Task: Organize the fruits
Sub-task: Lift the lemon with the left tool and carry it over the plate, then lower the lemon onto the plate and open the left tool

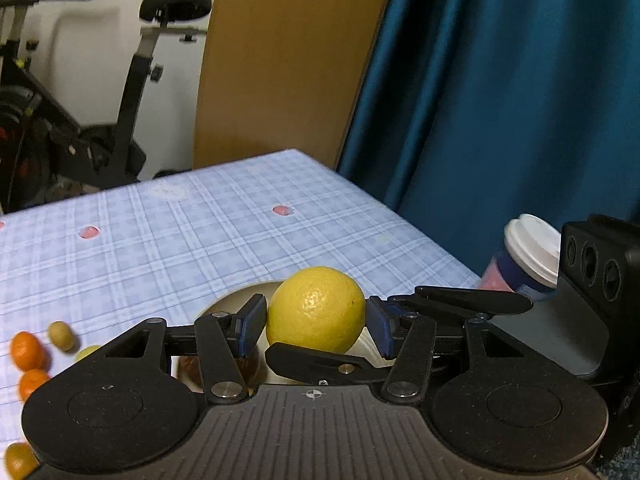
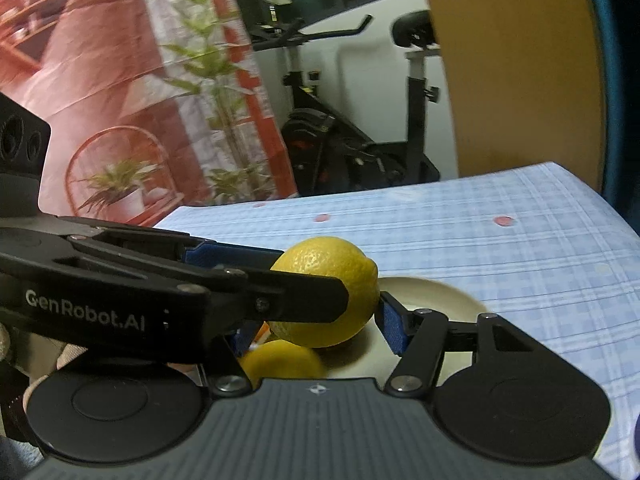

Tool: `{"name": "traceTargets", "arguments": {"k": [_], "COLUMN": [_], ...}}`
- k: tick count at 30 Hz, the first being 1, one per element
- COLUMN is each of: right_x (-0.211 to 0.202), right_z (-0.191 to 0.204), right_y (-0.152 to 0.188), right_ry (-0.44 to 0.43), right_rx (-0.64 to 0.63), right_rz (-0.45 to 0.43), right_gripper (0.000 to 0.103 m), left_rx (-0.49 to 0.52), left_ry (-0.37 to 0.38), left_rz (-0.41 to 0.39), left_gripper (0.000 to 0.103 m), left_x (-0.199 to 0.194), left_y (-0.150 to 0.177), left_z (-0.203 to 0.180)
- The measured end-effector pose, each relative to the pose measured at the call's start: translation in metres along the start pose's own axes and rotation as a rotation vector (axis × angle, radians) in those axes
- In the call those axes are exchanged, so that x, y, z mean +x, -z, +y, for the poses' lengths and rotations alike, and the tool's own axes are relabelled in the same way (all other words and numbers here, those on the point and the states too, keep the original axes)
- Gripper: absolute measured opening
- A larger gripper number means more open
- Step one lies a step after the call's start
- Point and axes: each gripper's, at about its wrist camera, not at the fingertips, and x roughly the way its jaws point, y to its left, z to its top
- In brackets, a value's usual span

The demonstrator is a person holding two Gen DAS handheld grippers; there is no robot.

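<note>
Gripping lemon (image 1: 316,310) w/ both tongs over plate (image 2: 448,294).

We see an exercise bike (image 1: 132,80) standing behind the worktop (image 1: 208,232), with a black saddle (image 1: 176,6) and black handlebars. The worktop carries a pale blue checked cloth with small pink spots (image 1: 283,211). Behind its far corner a tall light brown wooden board (image 1: 288,60) stands, and beside it a dark blue curtain (image 1: 500,92) hangs in folds. Near the right edge of the worktop there is a paper cup (image 1: 520,258) with a white lid. In the right wrist view we see a large reddish printed backdrop (image 2: 120,80) showing green plants, left of the bike.
</note>
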Motion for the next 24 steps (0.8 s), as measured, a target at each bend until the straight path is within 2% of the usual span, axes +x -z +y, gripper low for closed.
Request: {"name": "traceTargets", "arguments": {"k": [5, 10, 17, 24], "right_x": [0.022, 0.041, 0.057, 0.065], "right_z": [-0.036, -0.051, -0.058, -0.052], "right_y": [-0.007, -0.005, -0.001, 0.000], "right_ry": [-0.008, 0.011, 0.041, 0.080], "right_rx": [0.065, 0.085, 0.095, 0.083], "right_rz": [0.050, 0.091, 0.114, 0.115], "right_gripper": [0.063, 0.063, 0.063, 0.063], "left_rx": [-0.015, -0.033, -0.026, -0.041], "left_ry": [-0.020, -0.045, -0.089, -0.136], "left_rz": [0.059, 0.100, 0.113, 0.075], "left_gripper": [0.057, 0.057, 0.056, 0.056], "left_x": [0.035, 0.056, 0.060, 0.049], "left_y": [-0.009, -0.009, -0.012, -0.012], "left_z": [0.006, 0.012, 0.017, 0.023]}}
